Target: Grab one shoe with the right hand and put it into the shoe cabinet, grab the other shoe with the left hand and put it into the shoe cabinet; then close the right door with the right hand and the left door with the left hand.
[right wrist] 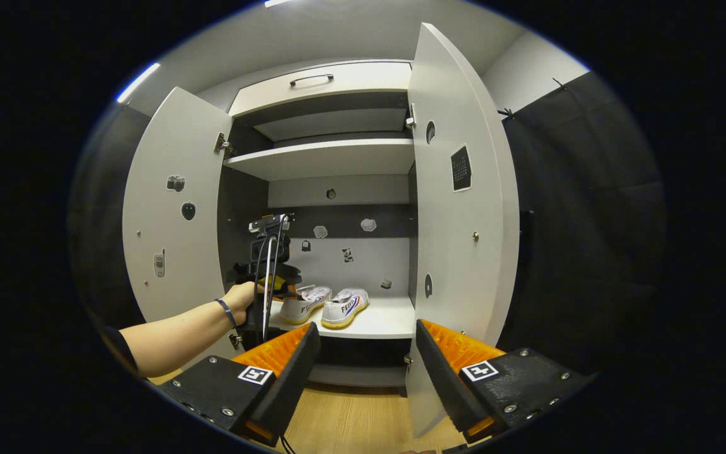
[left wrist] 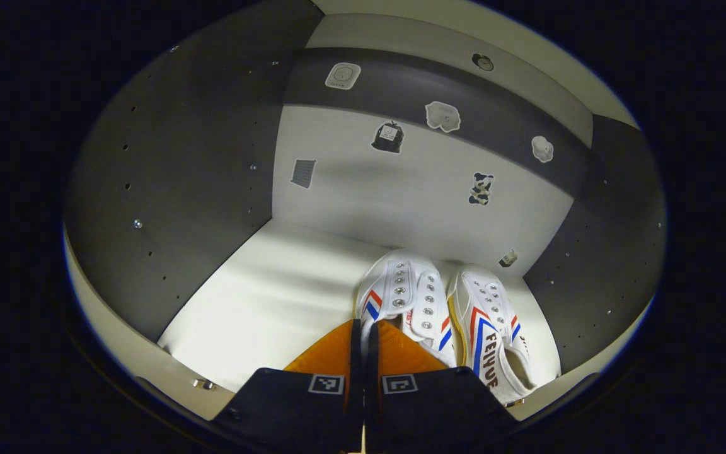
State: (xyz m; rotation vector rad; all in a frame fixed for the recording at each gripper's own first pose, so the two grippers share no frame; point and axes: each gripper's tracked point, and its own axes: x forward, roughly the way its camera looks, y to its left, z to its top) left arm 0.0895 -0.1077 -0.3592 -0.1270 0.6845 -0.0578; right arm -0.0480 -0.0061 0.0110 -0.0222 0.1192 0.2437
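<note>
White shelf [right wrist: 388, 318] holds shoes [right wrist: 344, 308]; wooden floor [right wrist: 350, 419].

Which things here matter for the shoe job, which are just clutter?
Job:
left shoe, pinched in left gripper
right shoe, on shelf
left door, open
right door, open
right gripper, open

Clutter:
stickers
drawer

Two shoes [right wrist: 324, 304], two open doors [right wrist: 457, 214], one cabinet [right wrist: 331, 157].
</note>
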